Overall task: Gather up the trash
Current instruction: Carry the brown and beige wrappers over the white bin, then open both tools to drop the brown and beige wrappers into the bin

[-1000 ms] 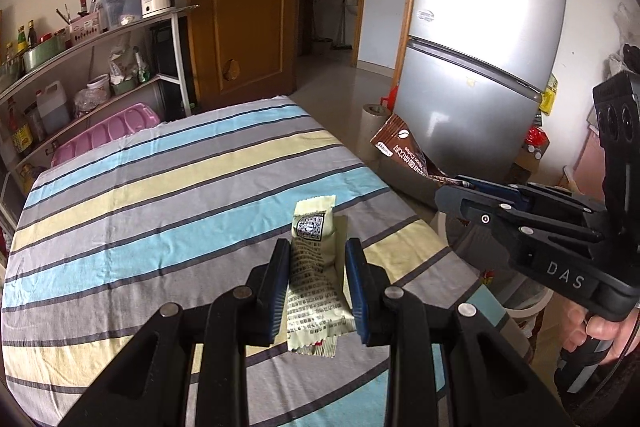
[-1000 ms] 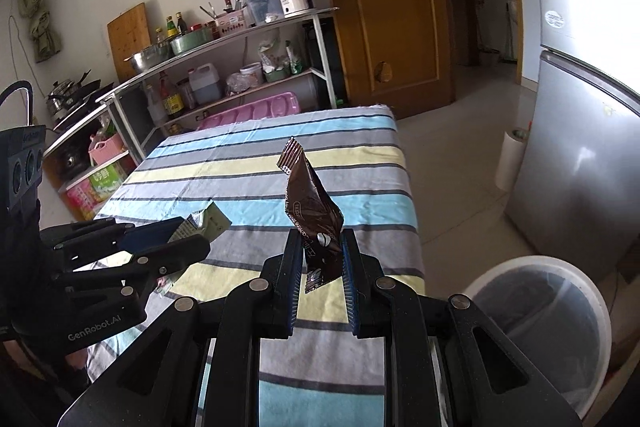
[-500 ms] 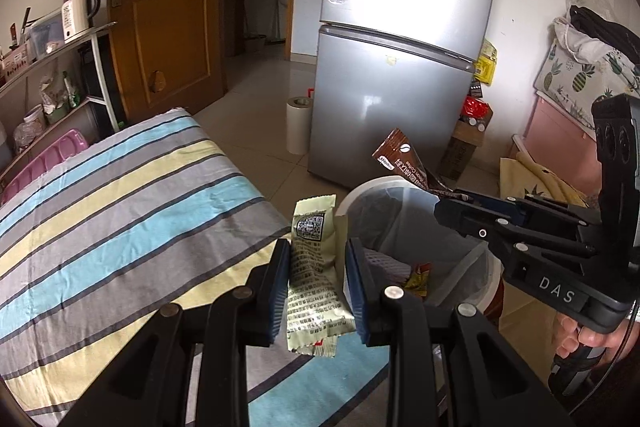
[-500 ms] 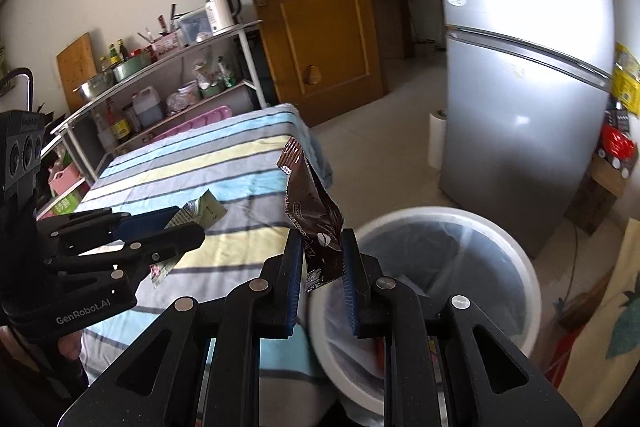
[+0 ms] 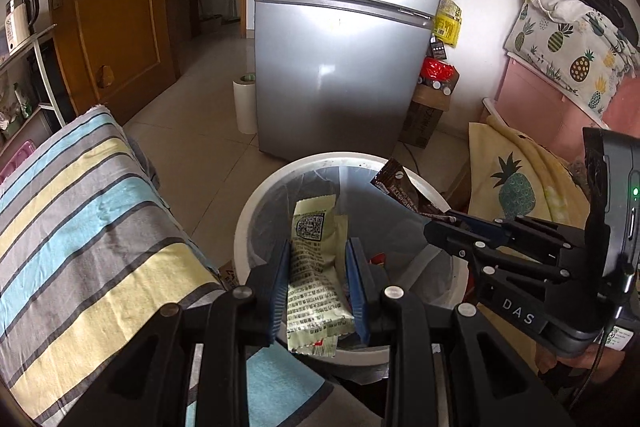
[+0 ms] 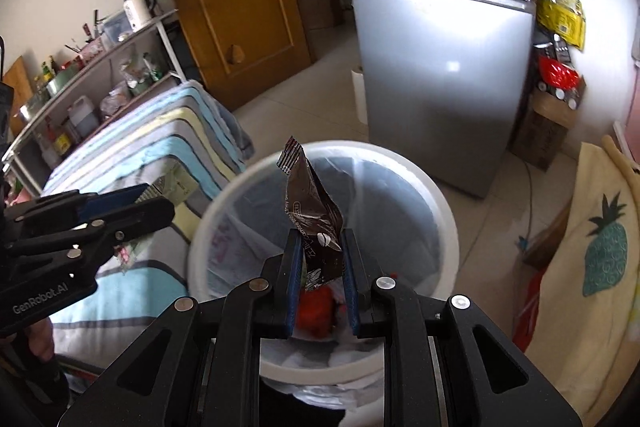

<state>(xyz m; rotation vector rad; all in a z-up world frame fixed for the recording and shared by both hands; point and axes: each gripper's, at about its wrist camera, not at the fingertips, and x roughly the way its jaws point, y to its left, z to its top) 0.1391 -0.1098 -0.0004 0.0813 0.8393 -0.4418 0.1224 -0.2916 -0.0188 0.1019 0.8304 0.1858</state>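
— What have you got in your left claw?

— My left gripper (image 5: 318, 281) is clamped on a pale green wrapper (image 5: 316, 263): flat, crinkly film, printed with dense small text and a square code near its top, with a strip of red at its serrated bottom edge. The blue pads (image 5: 280, 279) press its two long sides.

— And the right one?

— My right gripper (image 6: 320, 267) is closed on a dark brown sachet (image 6: 312, 215), glossy and creased, standing up from the pads with its crimped top edge tilted left. Both pieces hang over the mouth of the trash bin (image 6: 444, 211).

— Describe the bin.

— Round, with a thick white rim, lined with a thin translucent bag that wrinkles against the wall. Down inside I see something red (image 6: 316, 311) and some pale crumpled scraps; I cannot tell what they are.

— What lies around it?

— To my left, touching or just beside the bin, a table under a soft striped cloth (image 5: 80, 227) in blue, yellow and grey bands. Right of the bin, a yellow fabric with a teal pineapple print (image 6: 600, 259). Beyond the bin stands a smooth silver fridge (image 5: 340, 67), a white paper roll (image 5: 245, 105) on the tiled floor beside it, and farther left a panelled wooden door (image 5: 116, 23).
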